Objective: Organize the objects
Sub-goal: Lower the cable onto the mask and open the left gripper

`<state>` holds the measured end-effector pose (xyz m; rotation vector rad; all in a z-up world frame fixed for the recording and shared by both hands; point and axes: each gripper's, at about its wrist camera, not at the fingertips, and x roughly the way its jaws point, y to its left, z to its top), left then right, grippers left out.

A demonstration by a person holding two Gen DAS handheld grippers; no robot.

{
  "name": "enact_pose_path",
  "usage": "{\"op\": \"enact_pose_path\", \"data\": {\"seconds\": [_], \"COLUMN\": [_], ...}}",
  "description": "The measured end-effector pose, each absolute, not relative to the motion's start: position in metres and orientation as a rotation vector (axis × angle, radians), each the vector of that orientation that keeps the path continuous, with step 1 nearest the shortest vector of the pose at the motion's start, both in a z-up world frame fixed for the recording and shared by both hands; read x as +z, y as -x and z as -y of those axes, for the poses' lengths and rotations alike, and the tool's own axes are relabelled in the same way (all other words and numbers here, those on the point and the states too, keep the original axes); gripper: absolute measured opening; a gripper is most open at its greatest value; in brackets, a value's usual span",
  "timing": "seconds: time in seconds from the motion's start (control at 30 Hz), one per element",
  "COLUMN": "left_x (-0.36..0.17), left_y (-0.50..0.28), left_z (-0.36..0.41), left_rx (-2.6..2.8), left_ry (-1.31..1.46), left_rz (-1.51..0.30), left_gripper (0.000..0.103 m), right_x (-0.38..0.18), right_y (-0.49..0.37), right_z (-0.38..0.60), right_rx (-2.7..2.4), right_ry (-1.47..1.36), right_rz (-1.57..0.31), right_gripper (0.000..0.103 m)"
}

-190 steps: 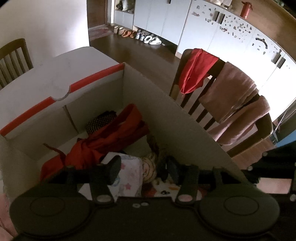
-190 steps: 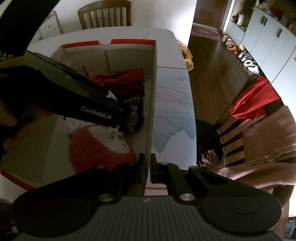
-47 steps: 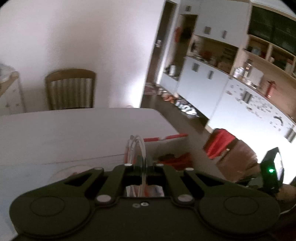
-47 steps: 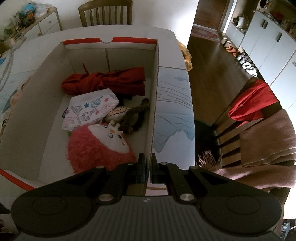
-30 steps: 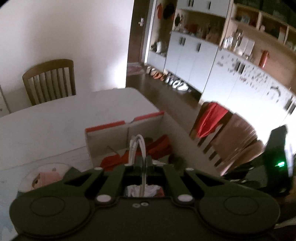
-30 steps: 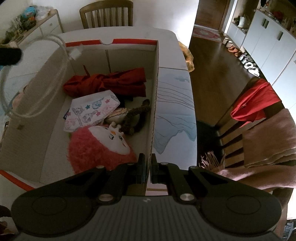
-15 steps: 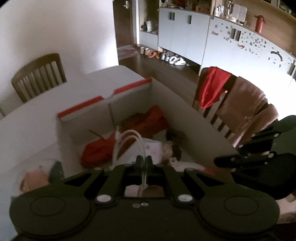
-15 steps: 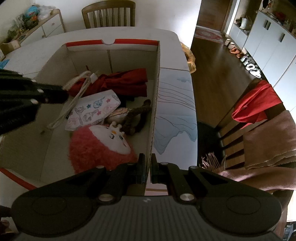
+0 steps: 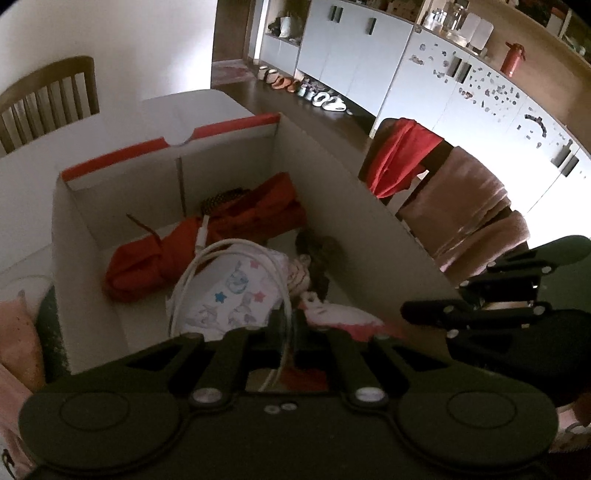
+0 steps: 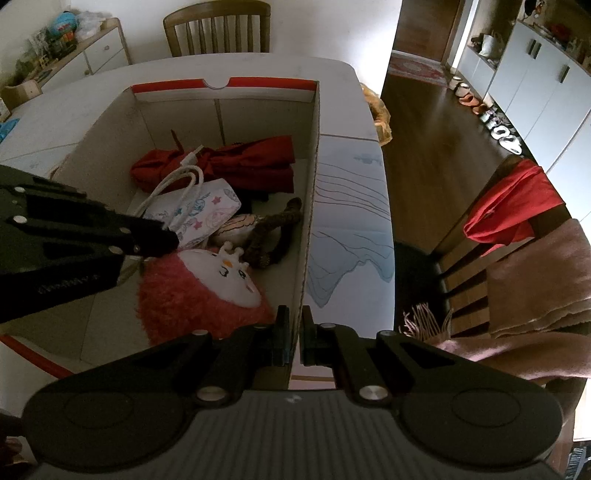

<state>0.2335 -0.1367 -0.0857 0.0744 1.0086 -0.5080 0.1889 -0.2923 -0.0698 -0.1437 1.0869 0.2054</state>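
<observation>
An open cardboard box (image 10: 221, 99) with a red rim holds a red cloth (image 10: 251, 158), a star-patterned pouch (image 10: 199, 210), a brown doll (image 10: 273, 229) and a pink plush (image 10: 199, 295). My left gripper (image 9: 285, 317) hangs inside the box over the pouch (image 9: 229, 295). A looped white cable (image 9: 229, 254) runs between its jaws, which are just opening. The loop rests on the pouch and its plug lies on the red cloth (image 9: 236, 225). My right gripper (image 10: 293, 317) is shut on the box's right wall at the near corner.
The box stands on a white table (image 10: 332, 74) with a blue-lined mat (image 10: 351, 206) to its right. A chair draped in red and pink cloths (image 10: 517, 229) stands close on the right, another wooden chair (image 10: 218, 26) at the far end. Pink items (image 9: 18, 332) lie left of the box.
My left gripper has come down into the box with the cable, whose loop now lies on the pouch and red cloth. The right gripper has kept its hold on the box wall.
</observation>
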Motion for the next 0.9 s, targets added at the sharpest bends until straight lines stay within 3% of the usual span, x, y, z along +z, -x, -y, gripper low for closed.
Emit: {"op": "enact_pose_path", "data": {"seconds": [0.47, 0.63, 0.9], "left_x": [-0.077, -0.067, -0.050], "left_y": [-0.226, -0.218, -0.207], "left_z": [0.132, 0.131, 0.119], "left_rx": [-0.527, -0.527, -0.511], "left_ry": [-0.039, -0.053, -0.043], "left_rz": [-0.976, -0.943, -0.901], "left_gripper": [0.037, 0.056, 0.067], "right_x": [-0.070, -0.070, -0.069], "right_y": [-0.190, -0.190, -0.191], "right_z": [0.290, 0.290, 0.291], "right_rx": [0.198, 0.198, 0.197], "right_ry": [0.147, 0.146, 0.147], "right_rz": [-1.092, -1.092, -1.093], "right_gripper": [0.005, 0.005, 0.005]}}
